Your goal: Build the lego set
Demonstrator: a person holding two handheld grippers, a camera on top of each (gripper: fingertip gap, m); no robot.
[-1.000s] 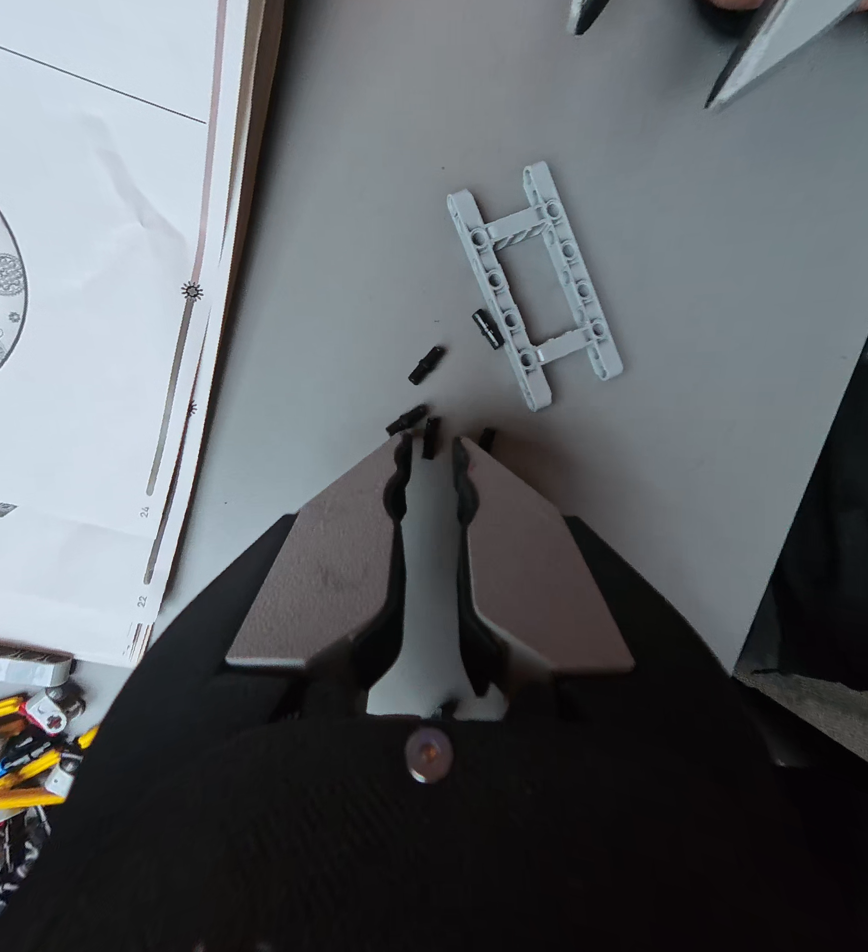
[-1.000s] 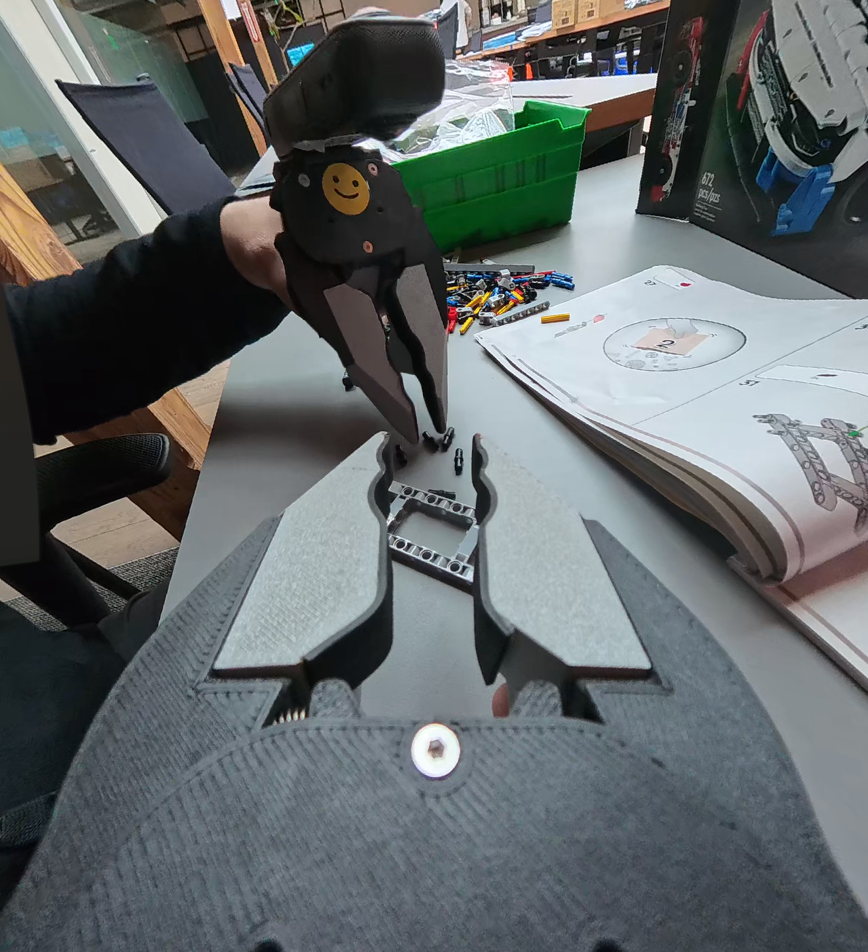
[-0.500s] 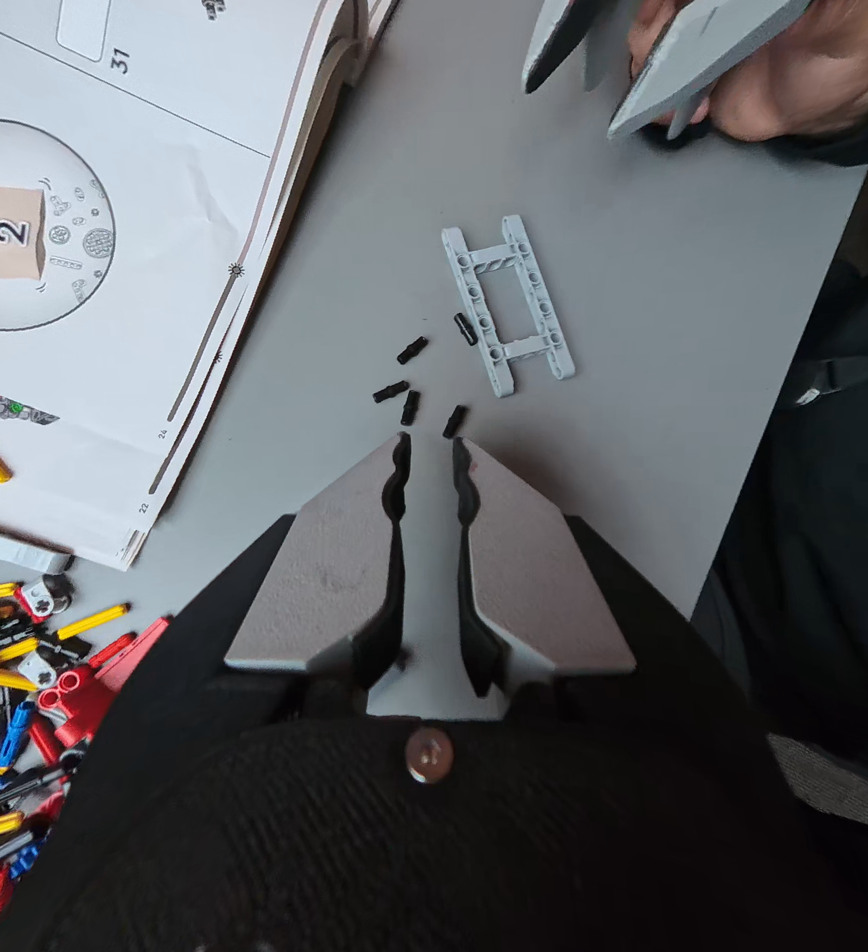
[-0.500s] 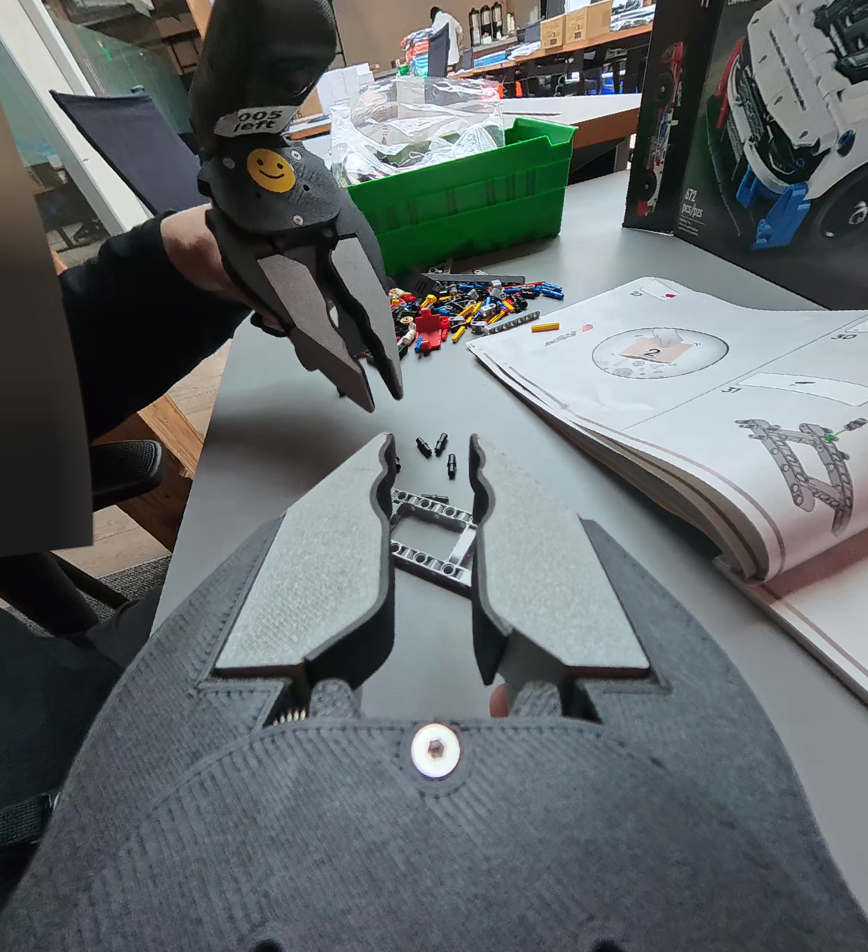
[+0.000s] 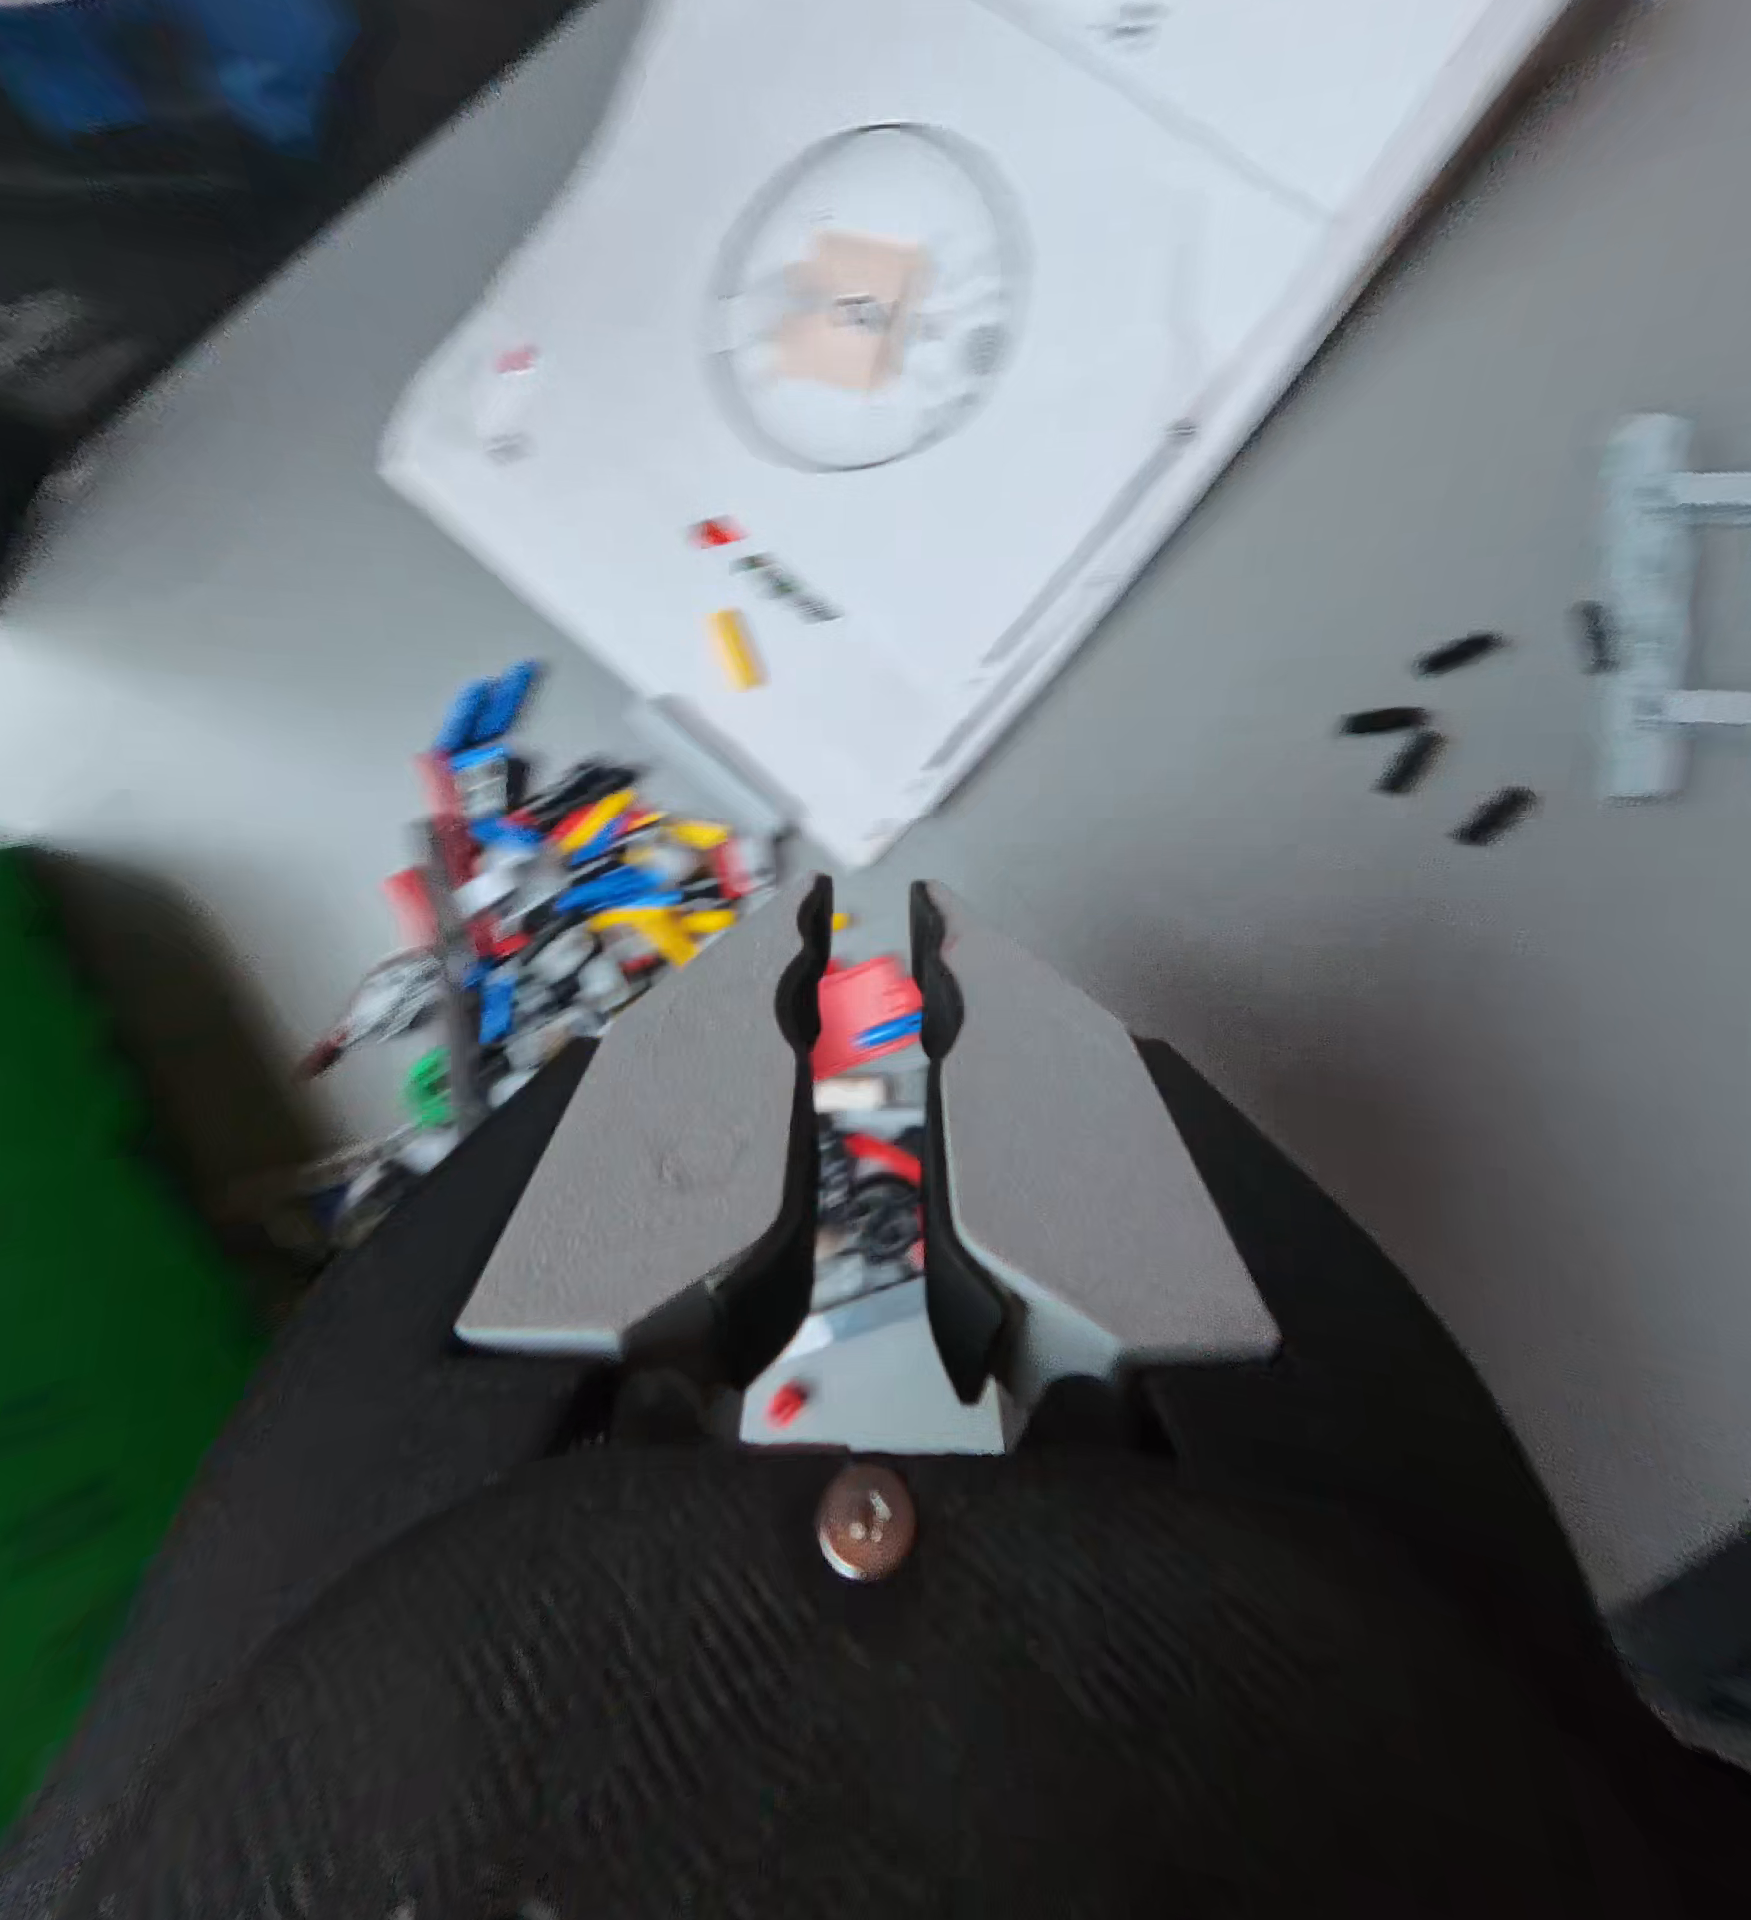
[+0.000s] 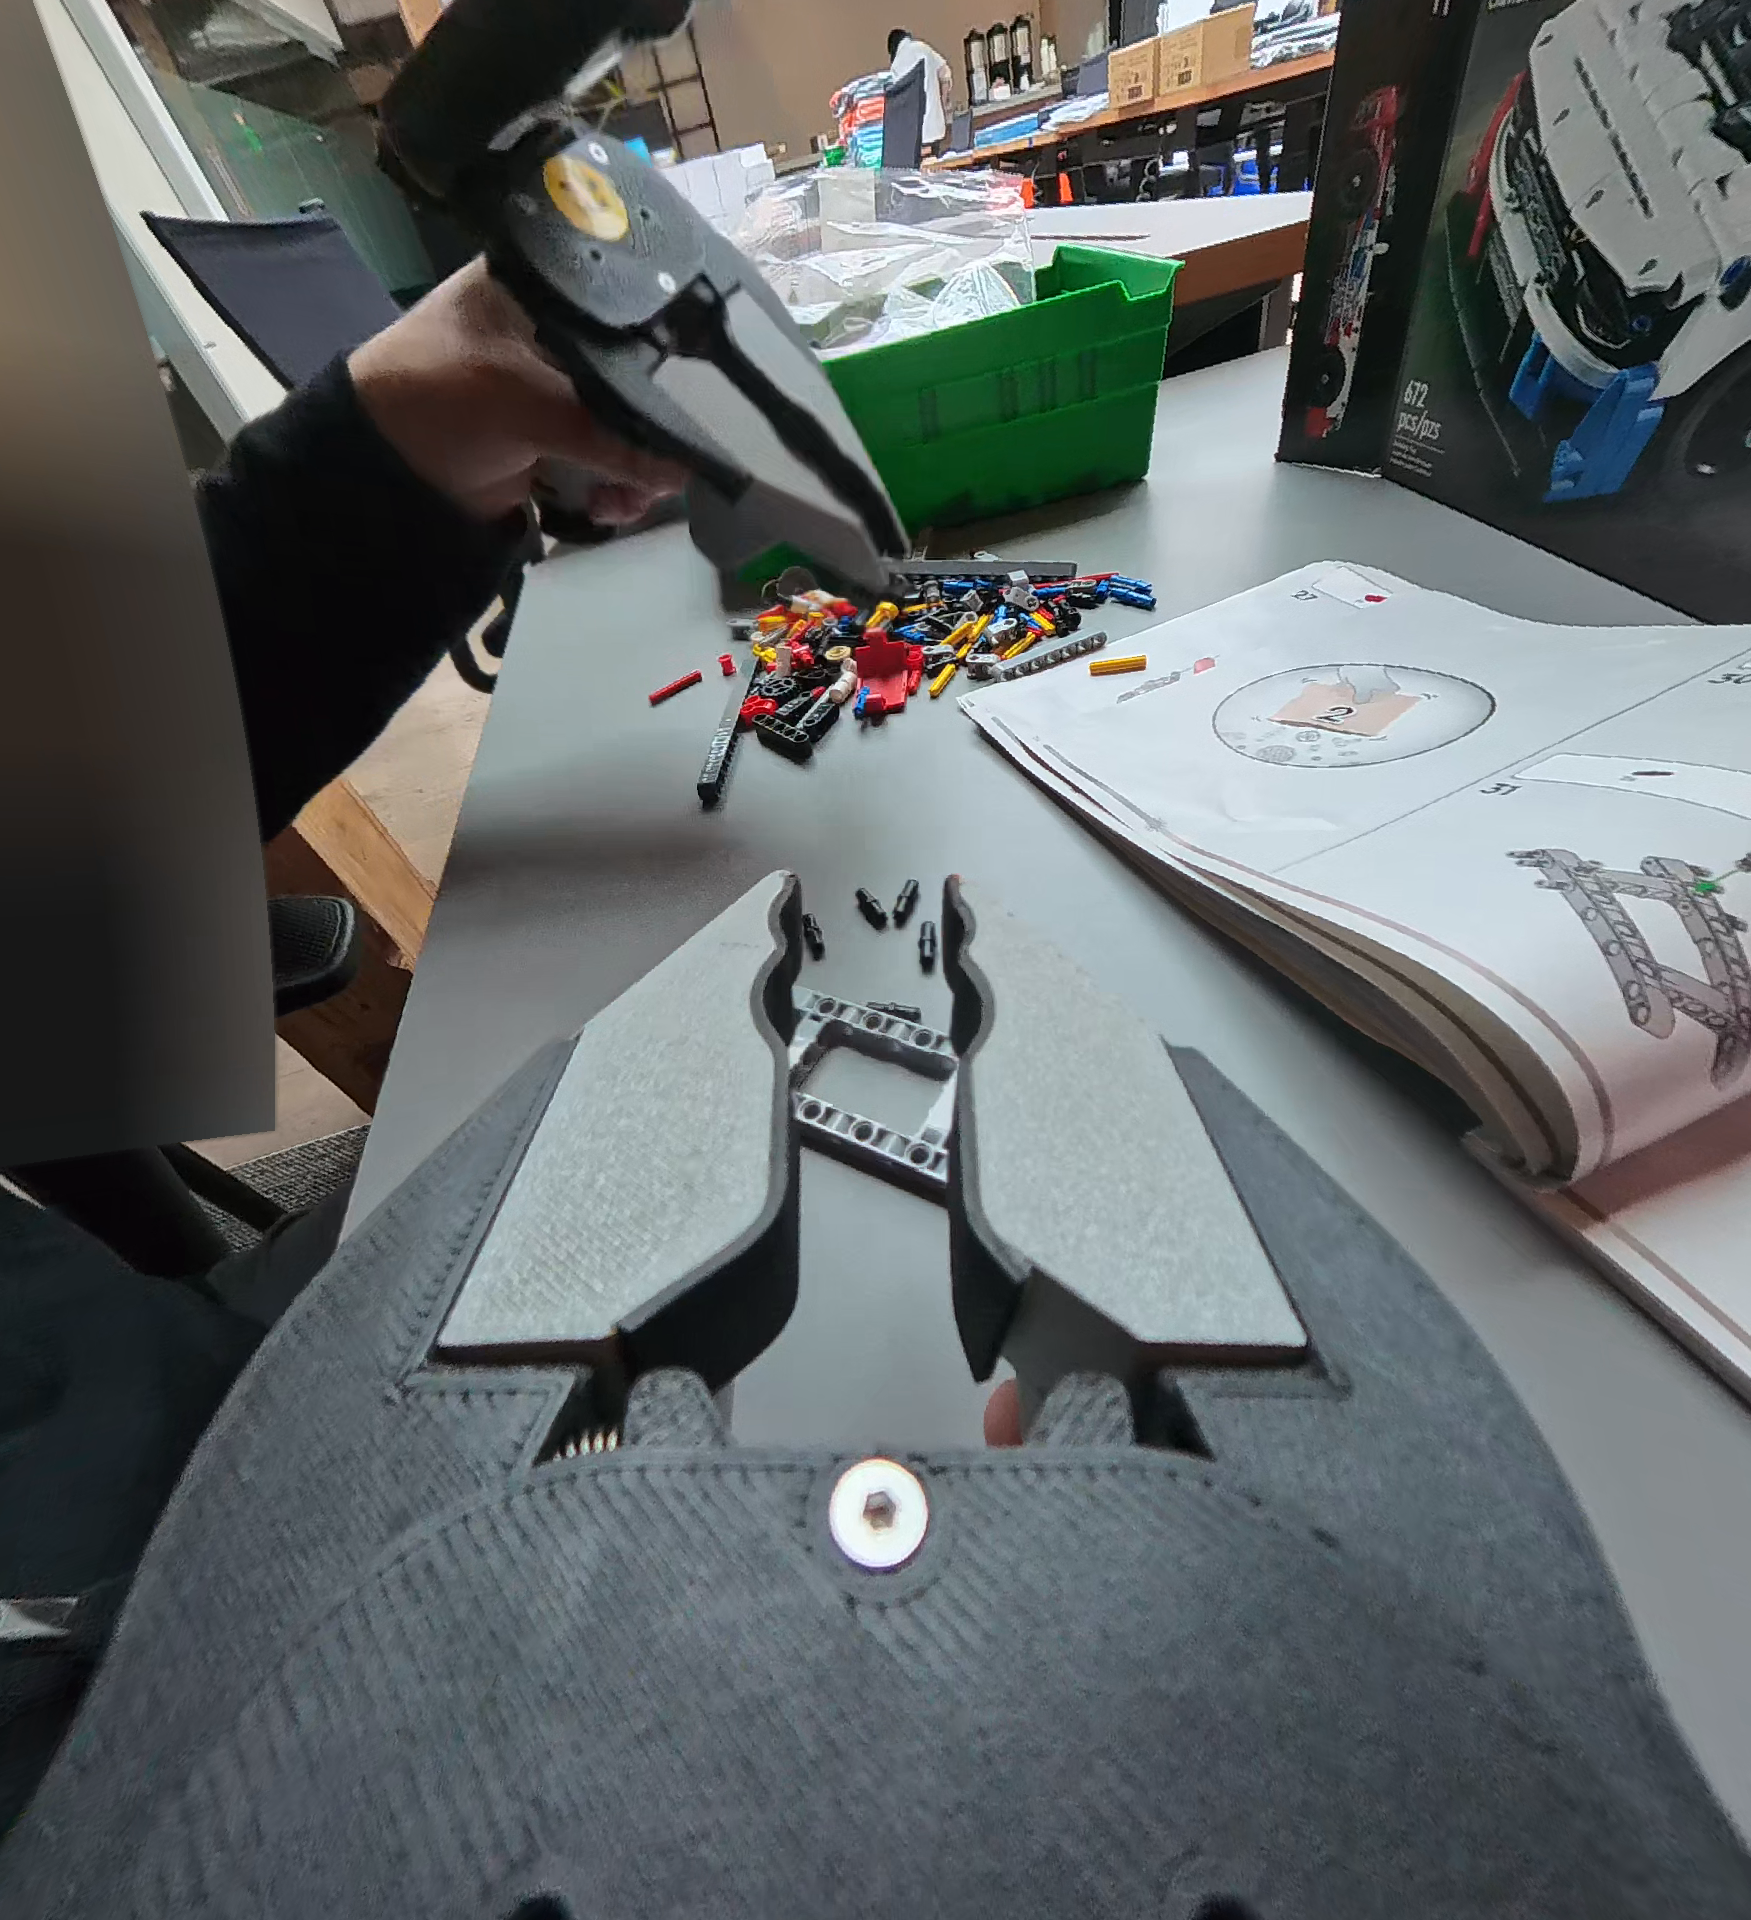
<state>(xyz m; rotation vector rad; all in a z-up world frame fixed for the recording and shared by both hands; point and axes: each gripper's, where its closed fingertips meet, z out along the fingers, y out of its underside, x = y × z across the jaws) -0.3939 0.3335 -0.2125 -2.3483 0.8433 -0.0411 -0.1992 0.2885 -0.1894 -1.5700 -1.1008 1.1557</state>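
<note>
Across the grey table (image 6: pixel 1214 499), from largest to smallest: the open instruction booklet (image 6: pixel 1473 831) on the right, the green bin (image 6: pixel 1016 405) at the far side, the heap of loose coloured pieces (image 6: pixel 912 649) just in front of the bin, the light grey frame piece (image 6: pixel 876 1091) close to the near edge, and the small black pins (image 6: pixel 886 909) scattered just beyond that frame.

The left gripper (image 5: pixel 865 902) hangs above the heap, fingers slightly apart with nothing between them; red and dark pieces show through the gap. In the right wrist view its tips point down and away into the far side of the heap. The right gripper (image 6: pixel 869 883) hovers low over the frame, fingers parted and empty, with the frame's long beams lying crosswise under them and the pins just ahead of its tips.

So the heap lies directly below and ahead of the left gripper, well apart from the right one, and I judge any pick there falls to the left.

The left wrist view is badly smeared, so single pieces in the heap cannot be told apart. The frame is cut off at that view's right edge and partly covered by the right fingers in the other.
</note>
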